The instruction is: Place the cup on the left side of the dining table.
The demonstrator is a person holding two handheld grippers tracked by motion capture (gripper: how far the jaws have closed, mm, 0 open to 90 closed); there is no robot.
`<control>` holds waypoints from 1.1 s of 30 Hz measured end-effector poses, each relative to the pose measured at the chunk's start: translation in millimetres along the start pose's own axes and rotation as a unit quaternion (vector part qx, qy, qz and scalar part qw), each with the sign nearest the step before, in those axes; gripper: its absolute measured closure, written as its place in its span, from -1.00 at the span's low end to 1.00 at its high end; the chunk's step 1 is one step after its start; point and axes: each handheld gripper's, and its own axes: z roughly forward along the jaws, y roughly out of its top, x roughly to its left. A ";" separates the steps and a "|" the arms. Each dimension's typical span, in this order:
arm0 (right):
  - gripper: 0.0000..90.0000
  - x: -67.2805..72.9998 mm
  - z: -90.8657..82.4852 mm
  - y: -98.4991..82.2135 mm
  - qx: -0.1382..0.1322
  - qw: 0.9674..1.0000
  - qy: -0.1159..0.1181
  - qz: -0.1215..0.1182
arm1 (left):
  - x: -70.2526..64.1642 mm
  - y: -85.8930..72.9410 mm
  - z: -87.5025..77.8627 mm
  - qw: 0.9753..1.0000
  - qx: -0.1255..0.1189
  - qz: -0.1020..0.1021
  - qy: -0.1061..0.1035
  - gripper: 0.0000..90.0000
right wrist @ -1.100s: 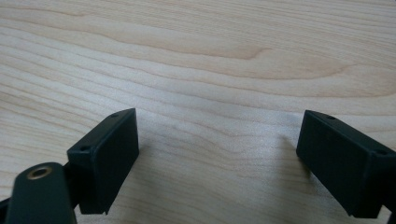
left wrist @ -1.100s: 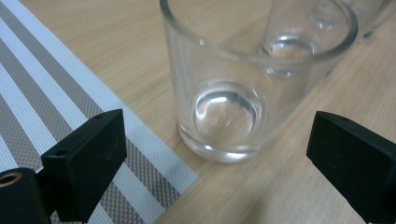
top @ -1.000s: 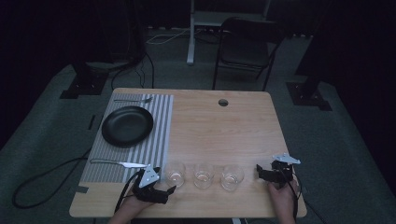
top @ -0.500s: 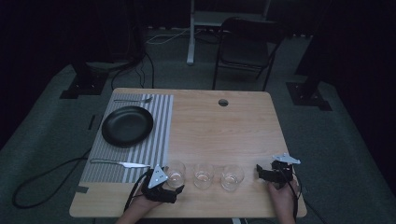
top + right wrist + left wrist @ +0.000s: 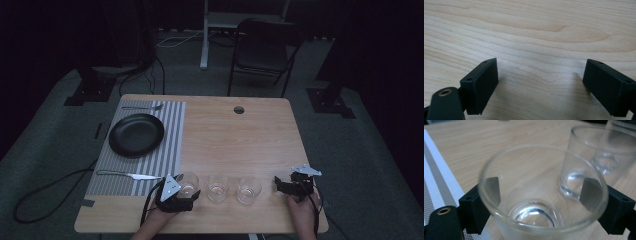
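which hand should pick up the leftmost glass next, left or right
Left. The left gripper has its open jaws on either side of the leftmost glass, while the right gripper sits open over bare table beyond the other glasses.

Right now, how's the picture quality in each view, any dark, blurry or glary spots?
High view: dim, dark surroundings, light wooden table readable. Left gripper view: bright; the clear glass tumbler between the jaws has a blurred near rim. Right gripper view: sharp wood grain, soft shadows beneath the open black jaws.
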 end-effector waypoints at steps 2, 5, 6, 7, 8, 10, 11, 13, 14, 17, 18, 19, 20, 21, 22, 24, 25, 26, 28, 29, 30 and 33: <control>-0.72 0.0 0.0 0.0 0.000 1.000 0.000 0.000 | 0.1 -0.2 1.2 1.000 -0.005 -0.005 0.006 -0.68; -0.72 0.0 0.0 0.0 0.000 1.000 0.000 0.000 | -1.3 -0.8 3.1 1.000 -0.003 0.001 0.011 -0.67; -0.72 0.0 0.0 0.0 0.000 1.000 0.000 0.000 | -1.9 -0.9 3.0 1.000 -0.005 0.003 0.010 -0.63; -0.72 0.0 0.0 0.0 0.000 1.000 0.000 0.000 | -2.6 -1.1 2.6 1.000 -0.007 0.004 0.014 -0.61; -0.72 0.0 0.0 0.0 0.000 1.000 0.000 0.000 | -2.3 -1.2 2.5 1.000 -0.007 0.002 0.013 -0.58; -0.72 0.0 0.0 0.0 0.000 1.000 0.000 0.000 | -2.2 -1.2 2.5 1.000 -0.005 0.003 0.013 -0.58; -0.72 0.0 0.0 0.0 0.000 1.000 0.000 0.000 | -2.9 -0.9 2.5 1.000 -0.002 0.005 0.016 -0.57; -0.72 0.0 0.0 0.0 0.000 1.000 0.000 0.000 | -3.3 0.2 2.3 1.000 0.003 0.006 0.018 -0.57; -0.72 -0.1 0.0 0.0 0.000 1.000 0.000 0.000 | -3.3 0.8 2.2 1.000 0.005 0.006 0.019 -0.57; -0.72 0.0 0.0 0.0 0.000 1.000 0.000 0.000 | -3.3 1.6 2.1 1.000 0.007 0.001 0.021 -0.56; -0.72 0.0 0.0 0.0 0.000 1.000 0.000 0.000 | -3.1 1.9 2.0 1.000 0.010 0.004 0.019 -0.56; -0.72 0.0 0.0 0.0 0.000 1.000 0.000 0.000 | -3.1 2.6 2.1 1.000 0.012 0.005 0.019 -0.56; -0.72 0.0 0.0 0.0 0.000 1.000 0.000 0.000 | -3.0 3.8 2.2 1.000 0.015 0.002 0.019 -0.56; -0.72 0.0 0.0 0.0 0.000 1.000 0.000 0.000 | -2.4 4.7 2.0 1.000 0.019 0.001 0.018 -0.56; -0.72 0.0 0.0 0.0 0.000 1.000 0.000 0.000 | -1.8 5.4 1.9 1.000 0.022 0.004 0.017 -0.56; -0.72 0.0 0.0 0.0 0.000 1.000 0.000 0.000 | -0.7 6.8 1.8 1.000 0.023 0.001 0.020 -0.56; -0.72 0.0 0.0 0.0 0.000 1.000 0.000 0.000 | 0.0 8.0 1.5 1.000 0.025 0.000 0.018 -0.56; -0.72 0.0 0.0 0.0 0.000 1.000 0.000 0.000 | 0.3 9.1 0.5 0.999 0.024 0.004 0.021 -0.56; -0.72 0.0 0.0 0.0 0.000 1.000 0.000 0.000 | 1.2 12.1 -1.3 1.000 0.021 0.002 0.023 -0.56; -0.72 0.0 0.0 0.0 0.000 1.000 0.000 0.001 | 2.3 13.7 -1.9 0.999 0.020 -0.004 0.025 -0.56; -0.72 0.0 0.0 0.0 0.000 1.000 0.000 0.000 | 4.4 15.4 -2.6 1.000 0.020 -0.012 0.020 -0.56; -0.72 0.0 0.0 0.0 0.000 1.000 0.000 0.000 | 7.3 19.0 -4.2 1.000 0.018 -0.015 0.018 -0.56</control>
